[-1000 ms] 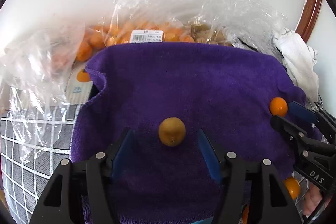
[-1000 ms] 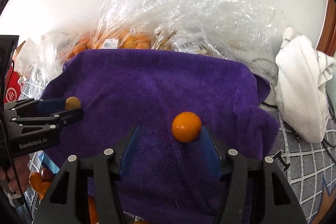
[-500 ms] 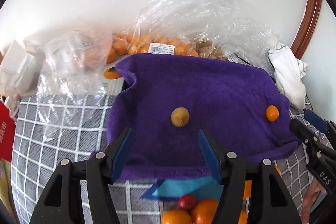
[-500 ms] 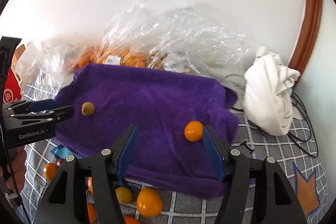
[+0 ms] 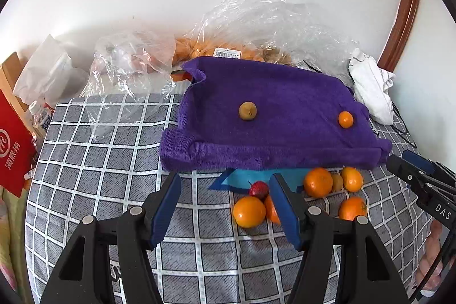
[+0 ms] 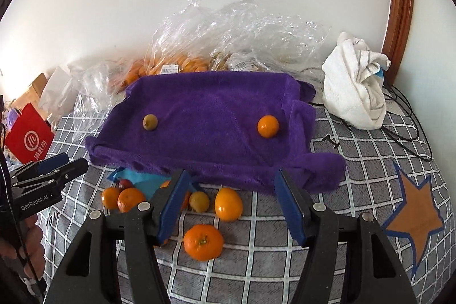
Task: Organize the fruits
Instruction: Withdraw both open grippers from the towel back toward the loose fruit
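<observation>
A purple towel lies on the checked cover. On it sit a brownish-green fruit at the left and a small orange at the right. In front of the towel lie several loose oranges, a red fruit and a blue sheet. My left gripper is open and empty, back from the towel's near edge. My right gripper is open and empty, above the loose fruit.
Clear plastic bags with oranges lie behind the towel against the wall. A white cloth sits at the right with black cables. A red bag stands at the left. An orange star patch marks the cover.
Both grippers have pulled back and up from the towel, leaving the brownish fruit and the orange lying on it. The loose fruit in front of the towel has come into view.
</observation>
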